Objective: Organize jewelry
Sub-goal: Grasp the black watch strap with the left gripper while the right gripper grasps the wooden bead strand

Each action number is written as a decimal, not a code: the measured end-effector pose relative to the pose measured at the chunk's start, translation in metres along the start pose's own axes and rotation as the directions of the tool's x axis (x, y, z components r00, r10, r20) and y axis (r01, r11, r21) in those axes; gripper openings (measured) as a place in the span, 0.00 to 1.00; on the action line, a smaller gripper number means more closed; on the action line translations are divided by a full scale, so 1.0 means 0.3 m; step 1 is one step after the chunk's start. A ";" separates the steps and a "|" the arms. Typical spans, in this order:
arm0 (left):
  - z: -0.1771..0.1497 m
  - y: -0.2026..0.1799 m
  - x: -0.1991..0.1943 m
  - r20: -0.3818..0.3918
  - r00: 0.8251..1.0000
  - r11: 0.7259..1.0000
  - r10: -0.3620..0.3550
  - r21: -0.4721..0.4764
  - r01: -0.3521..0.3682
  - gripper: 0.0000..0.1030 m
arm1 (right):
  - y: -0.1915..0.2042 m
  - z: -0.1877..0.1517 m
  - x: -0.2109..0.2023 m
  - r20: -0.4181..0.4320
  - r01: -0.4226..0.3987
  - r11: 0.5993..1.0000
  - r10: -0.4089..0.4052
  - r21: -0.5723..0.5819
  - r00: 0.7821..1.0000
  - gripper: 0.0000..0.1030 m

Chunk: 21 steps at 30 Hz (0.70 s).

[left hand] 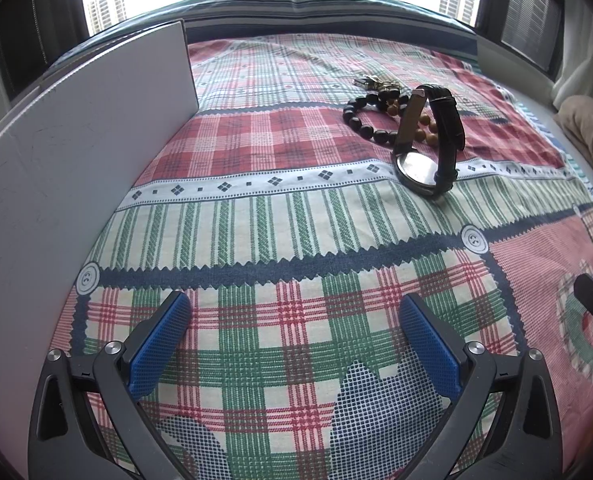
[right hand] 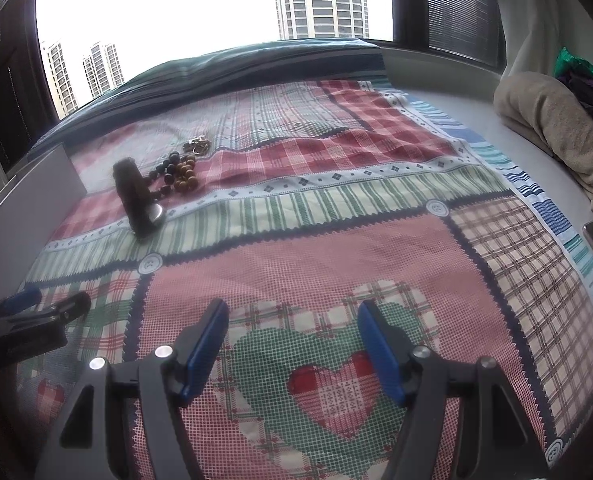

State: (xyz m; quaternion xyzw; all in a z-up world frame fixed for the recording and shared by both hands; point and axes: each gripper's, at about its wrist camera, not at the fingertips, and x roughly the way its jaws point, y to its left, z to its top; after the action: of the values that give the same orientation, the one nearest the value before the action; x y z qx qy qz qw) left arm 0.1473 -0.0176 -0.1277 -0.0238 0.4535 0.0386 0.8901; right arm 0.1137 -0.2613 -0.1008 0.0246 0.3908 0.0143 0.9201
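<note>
The left tool (left hand: pixel 294 306) sits low over the patchwork bedspread (left hand: pixel 296 216) with its jaws spread wide — blue pads (left hand: pixel 158 344) facing each other, nothing between them. The right tool (right hand: pixel 292 314) hangs beside it to the right, also low over the bedspread, its jaws likewise parted and empty — blue pads (right hand: pixel 378 348) angled inward.

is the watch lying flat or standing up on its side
Standing up: the watch rests on its case edge on the bedsheet, its buckled black strap looping upward.
</note>
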 end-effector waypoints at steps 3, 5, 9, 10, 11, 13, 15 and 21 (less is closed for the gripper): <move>0.000 0.000 0.001 0.000 1.000 1.000 0.000 0.000 0.000 1.00 | 0.001 0.001 -0.005 0.006 -0.002 1.000 0.002 0.001 1.000 0.67; 0.000 -0.001 0.001 0.000 1.000 1.000 0.001 0.001 -0.001 1.00 | 0.003 0.001 -0.009 0.011 0.000 1.000 0.000 -0.002 1.000 0.67; -0.001 0.000 0.000 0.000 1.000 1.000 0.000 -0.001 0.000 1.00 | 0.002 0.000 -0.017 0.021 -0.003 1.000 0.003 -0.002 1.000 0.67; -0.001 0.000 0.000 0.000 1.000 1.000 0.000 -0.001 0.000 1.00 | 0.002 0.001 -0.019 0.024 -0.003 1.000 0.003 -0.002 1.000 0.67; 0.000 0.000 0.001 0.000 1.000 1.000 -0.001 -0.001 0.001 1.00 | 0.002 0.001 -0.019 0.024 -0.003 1.000 0.004 -0.004 1.000 0.67; 0.000 0.001 0.001 -0.001 1.000 1.000 -0.001 -0.001 0.001 1.00 | 0.005 0.002 -0.018 0.023 -0.003 1.000 0.003 -0.009 1.000 0.67; 0.000 0.001 0.001 -0.001 1.000 1.000 0.004 -0.004 -0.004 1.00 | 0.009 0.002 -0.017 0.023 -0.001 1.000 0.001 -0.014 1.000 0.67; 0.002 -0.001 -0.015 -0.033 0.999 0.999 -0.037 0.003 0.037 0.99 | 0.019 0.001 -0.022 0.030 0.004 1.000 -0.004 -0.026 1.000 0.67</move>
State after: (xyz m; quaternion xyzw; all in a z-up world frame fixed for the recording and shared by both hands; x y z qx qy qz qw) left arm 0.1451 -0.0180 -0.1236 -0.0314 0.4676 0.0210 0.8831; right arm 0.1094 -0.2560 -0.0955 0.0120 0.3767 0.0172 0.9261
